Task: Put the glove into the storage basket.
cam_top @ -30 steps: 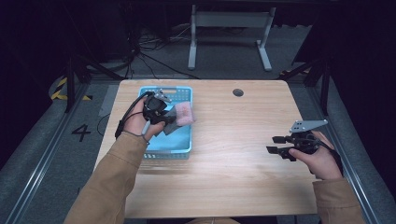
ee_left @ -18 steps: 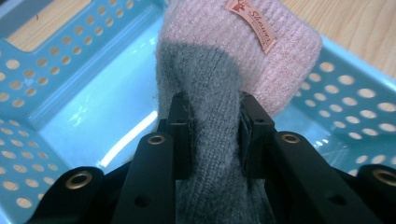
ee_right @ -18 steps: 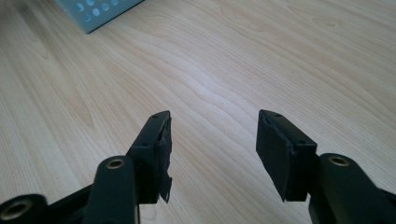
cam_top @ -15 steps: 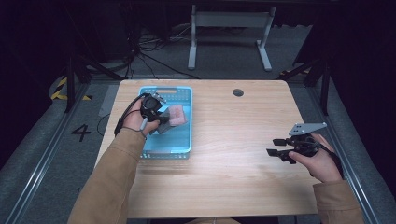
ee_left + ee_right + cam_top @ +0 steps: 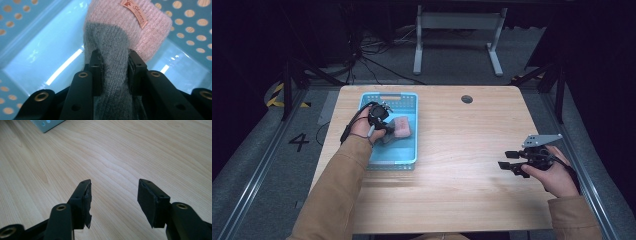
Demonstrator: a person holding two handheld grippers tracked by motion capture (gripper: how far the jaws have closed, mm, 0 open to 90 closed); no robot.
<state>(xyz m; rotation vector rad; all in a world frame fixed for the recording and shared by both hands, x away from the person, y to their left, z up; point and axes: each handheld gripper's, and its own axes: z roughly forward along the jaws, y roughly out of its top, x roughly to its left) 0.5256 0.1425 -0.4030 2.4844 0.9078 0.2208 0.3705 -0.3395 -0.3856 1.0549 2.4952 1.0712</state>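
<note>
A knitted sock (image 5: 115, 57), grey with a pink end and a small sewn label, hangs inside the blue perforated basket (image 5: 408, 102). My left gripper (image 5: 113, 72) is shut on the sock's grey part, low over the basket floor (image 5: 42, 57). In the high view the left gripper (image 5: 382, 129) sits in the basket's middle with the pink end of the sock (image 5: 401, 126) just to its right. My right gripper (image 5: 508, 161) hovers over bare wood at the table's right side, jaws wide apart and holding nothing (image 5: 113, 195).
The wooden table (image 5: 462, 150) has a round cable hole (image 5: 467, 99) at the back. A corner of the basket (image 5: 47, 124) shows far off in the right gripper view. Dark floor, cables and a white stand lie beyond the table.
My left gripper has dropped lower into the basket with the sock. My right gripper has drifted slightly toward the table's right edge and stays open.
</note>
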